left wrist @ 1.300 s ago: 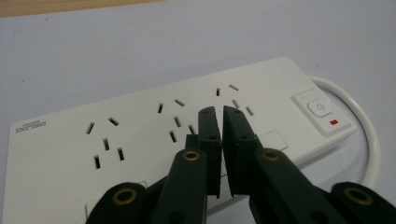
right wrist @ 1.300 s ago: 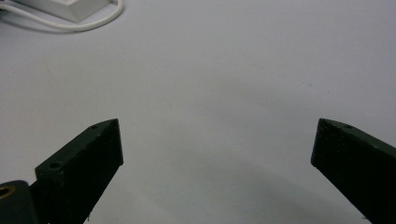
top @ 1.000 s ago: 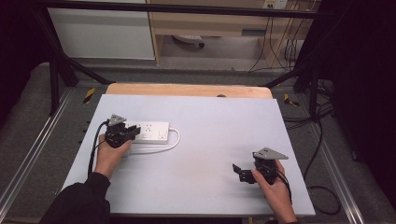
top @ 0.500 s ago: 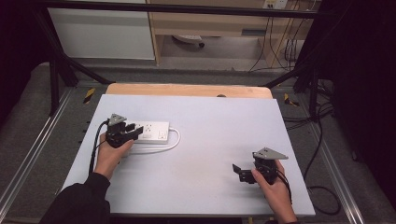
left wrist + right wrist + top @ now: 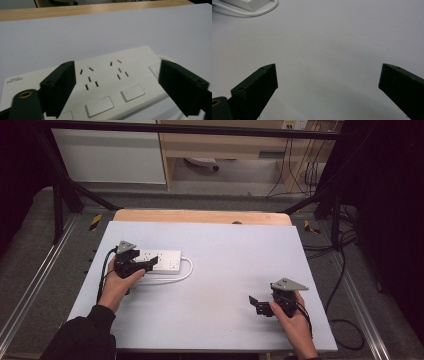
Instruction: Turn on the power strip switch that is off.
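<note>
The left gripper sits over the near-left end of the flat white plastic power strip, and its jaws have just been opening: in the left gripper view the two black pads stand wide, one on each side of the socket face, with the strip below and between them but neither pad pressing on it. So the strip lies on the pale grey table top, free of any grip, directly under and just ahead of this tool. Its long axis runs across the table, away from the left gripper towards the right, and a white cord loops out from its far end and curls back along its near edge. Farther off, well apart across bare table, the right gripper hangs near the front edge with its jaws spread wide on nothing; the strip's corner and cord lie far ahead of it. The left hand is plainly the nearer, so any next grasp or push along the strip's length looks to be its job.
</note>
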`<state>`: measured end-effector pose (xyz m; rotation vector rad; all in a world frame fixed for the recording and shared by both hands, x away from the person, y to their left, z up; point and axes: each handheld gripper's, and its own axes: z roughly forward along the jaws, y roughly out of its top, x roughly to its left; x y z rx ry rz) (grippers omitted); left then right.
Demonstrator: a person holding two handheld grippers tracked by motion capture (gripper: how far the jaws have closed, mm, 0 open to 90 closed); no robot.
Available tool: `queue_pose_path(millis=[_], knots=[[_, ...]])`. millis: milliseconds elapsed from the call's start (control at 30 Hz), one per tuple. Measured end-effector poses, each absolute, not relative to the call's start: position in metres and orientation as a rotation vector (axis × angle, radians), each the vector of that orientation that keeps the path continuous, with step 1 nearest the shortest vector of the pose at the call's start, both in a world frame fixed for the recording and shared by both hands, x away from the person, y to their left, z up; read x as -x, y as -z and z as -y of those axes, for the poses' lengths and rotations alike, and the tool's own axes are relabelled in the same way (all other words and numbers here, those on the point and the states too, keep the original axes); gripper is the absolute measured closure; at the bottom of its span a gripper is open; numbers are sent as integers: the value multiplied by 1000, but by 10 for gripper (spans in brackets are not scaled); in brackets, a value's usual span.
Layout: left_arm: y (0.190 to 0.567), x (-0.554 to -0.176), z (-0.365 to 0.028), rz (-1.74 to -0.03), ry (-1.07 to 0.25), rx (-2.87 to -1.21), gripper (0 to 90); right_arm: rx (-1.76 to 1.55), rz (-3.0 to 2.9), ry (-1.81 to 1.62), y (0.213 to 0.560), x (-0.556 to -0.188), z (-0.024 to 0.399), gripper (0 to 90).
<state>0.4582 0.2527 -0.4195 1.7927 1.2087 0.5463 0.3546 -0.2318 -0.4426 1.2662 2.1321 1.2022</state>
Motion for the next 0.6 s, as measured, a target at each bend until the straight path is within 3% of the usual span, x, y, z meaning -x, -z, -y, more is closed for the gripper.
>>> queue_pose_path(millis=[33,100,600], knots=[[419,-458,-253,-1211,-544,-1785,82,-1266,-2132,-1202,442,-354,232,27],[418,-458,-254,-1218,-538,-1769,61,-1266,-2131,-1202,442,-354,232,27],[403,-448,-256,-1187,-542,-1756,65,-1267,-2132,-1199,443,-354,231,27]])
